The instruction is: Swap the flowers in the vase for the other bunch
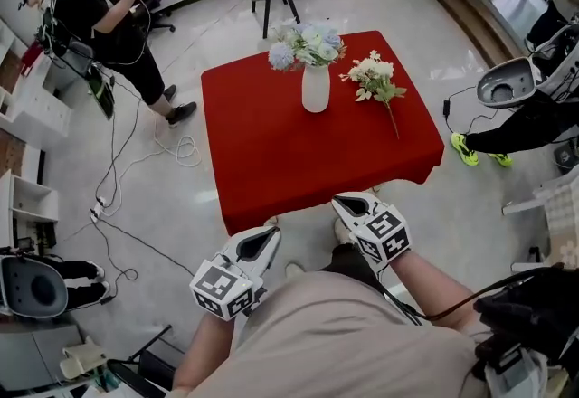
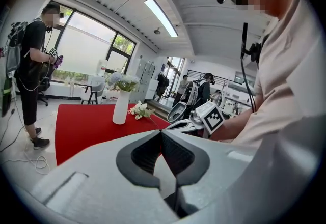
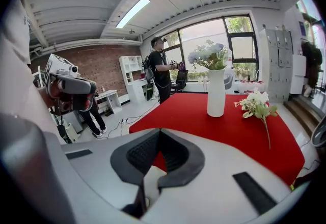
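Left claw (image 1: 265, 241) and right claw (image 1: 349, 204) pressed together, empty; bluish flowers (image 1: 306, 45) in vase (image 1: 315, 89), white bunch (image 1: 375, 78) beside: seemingly before or after swapping.

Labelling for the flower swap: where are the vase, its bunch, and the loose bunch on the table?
white vase (image 1: 316, 89), head view, its belly.
blue and white bunch (image 1: 306, 45), head view, its blooms.
loose white bunch (image 1: 374, 71), head view, its flower heads.

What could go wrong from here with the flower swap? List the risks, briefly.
The white vase is tall, slim and stands free on the red tablecloth; pulling its blue-and-white bunch out could tip it.
The loose white bunch lies close beside the vase; a reach there might knock it.
The left gripper and right gripper are shut; arriving so would shove stems, not grip them.
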Available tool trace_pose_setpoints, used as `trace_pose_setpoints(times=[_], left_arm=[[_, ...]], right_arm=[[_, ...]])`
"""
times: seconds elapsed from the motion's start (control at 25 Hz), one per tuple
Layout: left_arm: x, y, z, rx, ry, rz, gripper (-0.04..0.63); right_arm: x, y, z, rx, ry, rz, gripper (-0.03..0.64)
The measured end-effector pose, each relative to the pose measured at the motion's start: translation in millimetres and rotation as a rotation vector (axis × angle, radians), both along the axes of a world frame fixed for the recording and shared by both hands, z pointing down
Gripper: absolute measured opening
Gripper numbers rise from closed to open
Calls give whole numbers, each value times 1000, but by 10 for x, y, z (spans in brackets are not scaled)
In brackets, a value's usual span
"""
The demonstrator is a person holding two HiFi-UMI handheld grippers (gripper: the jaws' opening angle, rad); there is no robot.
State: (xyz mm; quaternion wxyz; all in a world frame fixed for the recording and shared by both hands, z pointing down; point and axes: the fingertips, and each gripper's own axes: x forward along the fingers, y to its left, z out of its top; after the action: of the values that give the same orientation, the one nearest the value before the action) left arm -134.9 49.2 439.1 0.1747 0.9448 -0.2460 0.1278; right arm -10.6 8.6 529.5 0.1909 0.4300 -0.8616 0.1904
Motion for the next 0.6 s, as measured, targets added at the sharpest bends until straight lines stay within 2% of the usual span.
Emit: trace_pose_setpoints(times=[0.24,0.6], left_arm=[[-239,252,96,23,-36,15,8],[-476,485,181,47,-55,27,8]], right_arm=[[-391,390,-28,18,29,-52,12],[-674,635,-29,25,52,-73,12]])
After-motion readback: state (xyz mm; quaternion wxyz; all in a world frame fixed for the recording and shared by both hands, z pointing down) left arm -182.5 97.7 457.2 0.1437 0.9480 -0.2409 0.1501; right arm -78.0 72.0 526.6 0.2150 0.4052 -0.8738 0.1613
